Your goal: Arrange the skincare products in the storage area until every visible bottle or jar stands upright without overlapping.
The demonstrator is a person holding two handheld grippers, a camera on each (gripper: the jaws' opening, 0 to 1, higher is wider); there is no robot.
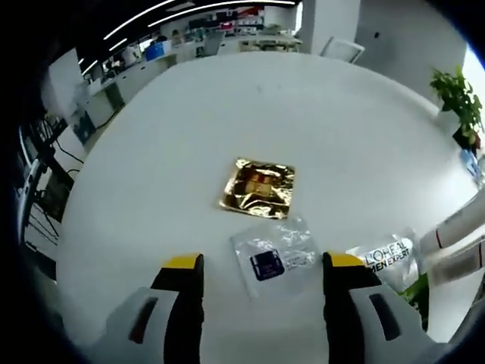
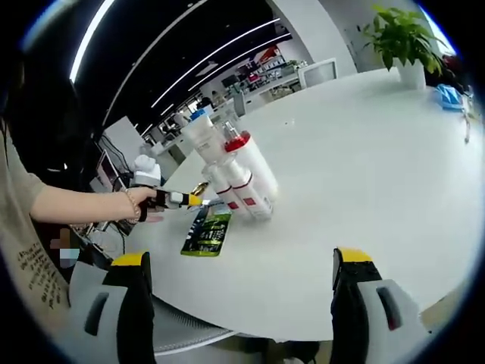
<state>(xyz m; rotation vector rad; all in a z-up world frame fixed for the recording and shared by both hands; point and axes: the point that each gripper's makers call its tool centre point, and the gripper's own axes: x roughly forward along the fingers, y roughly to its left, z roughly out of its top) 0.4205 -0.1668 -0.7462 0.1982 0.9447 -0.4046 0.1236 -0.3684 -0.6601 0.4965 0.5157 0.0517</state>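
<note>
Three white bottles (image 2: 241,178) with red bands lie flat, touching, on the desk (image 2: 364,174); labels unreadable. Green sachet (image 2: 206,231) beside them. Gold sachet (image 1: 258,187) and clear sachet (image 1: 274,256) lie flat, apart. Left gripper (image 1: 260,271) spread, empty; right gripper (image 2: 241,267) spread, empty

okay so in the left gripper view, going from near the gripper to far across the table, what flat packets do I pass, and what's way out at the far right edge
Clear sachet with a dark label → gold foil sachet → potted plant at the table's far right edge. A L'Oreal Men Expert packet lies to the right of the clear sachet, at about the same depth.
</note>
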